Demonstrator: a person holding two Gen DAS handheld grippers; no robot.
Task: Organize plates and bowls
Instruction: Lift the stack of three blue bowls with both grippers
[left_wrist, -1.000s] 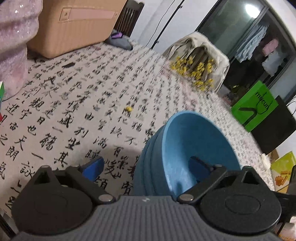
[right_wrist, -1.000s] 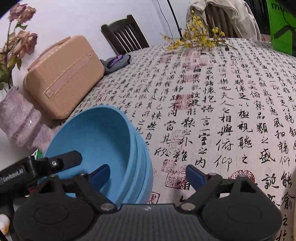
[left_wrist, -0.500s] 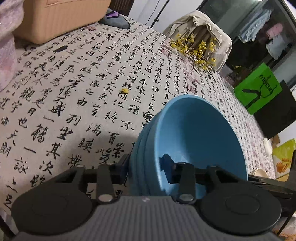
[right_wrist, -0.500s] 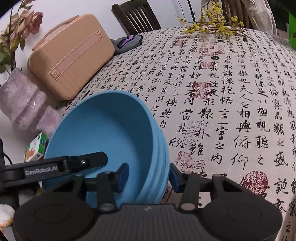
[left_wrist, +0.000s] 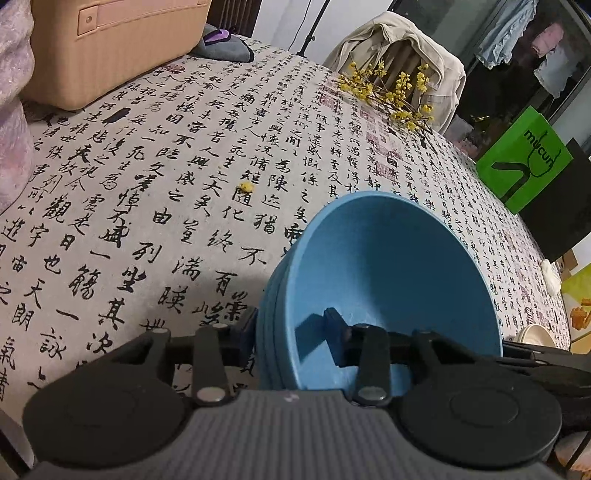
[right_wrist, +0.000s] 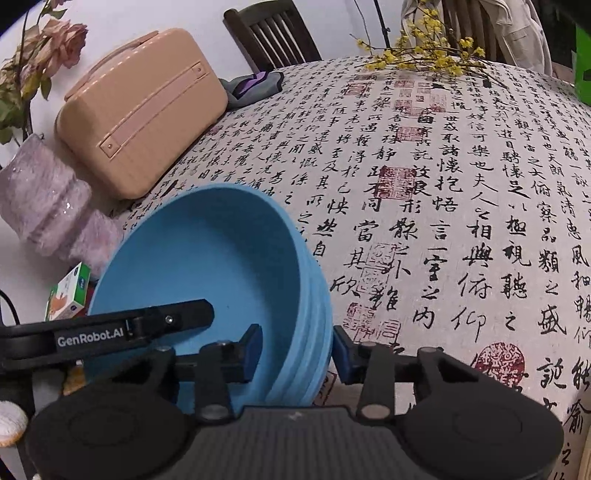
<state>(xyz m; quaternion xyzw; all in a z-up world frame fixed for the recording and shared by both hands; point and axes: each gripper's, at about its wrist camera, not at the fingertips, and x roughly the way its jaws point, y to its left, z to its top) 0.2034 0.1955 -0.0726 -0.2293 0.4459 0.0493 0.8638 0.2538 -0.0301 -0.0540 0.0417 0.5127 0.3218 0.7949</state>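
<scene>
So we've got the left gripper (left_wrist: 291, 334) clamped on the near rim of the stack of blue bowls (left_wrist: 388, 280), one pad outside the wall and one inside, and the right gripper (right_wrist: 297, 349) is still closing down on the opposite rim the same way, pads either side of the nested walls. The stack sits tipped between the two tools, near our edge of the table (right_wrist: 461, 184) with its calligraphy-print cloth. Further out there's a peach case (right_wrist: 144, 110) and a pinkish vase (right_wrist: 48, 206) off to the left, yellow flower sprigs (left_wrist: 391, 92) at the far side, a chair with a jacket (left_wrist: 406, 40) behind. Middle of the cloth past the bowls is bare, so plenty of room there
</scene>
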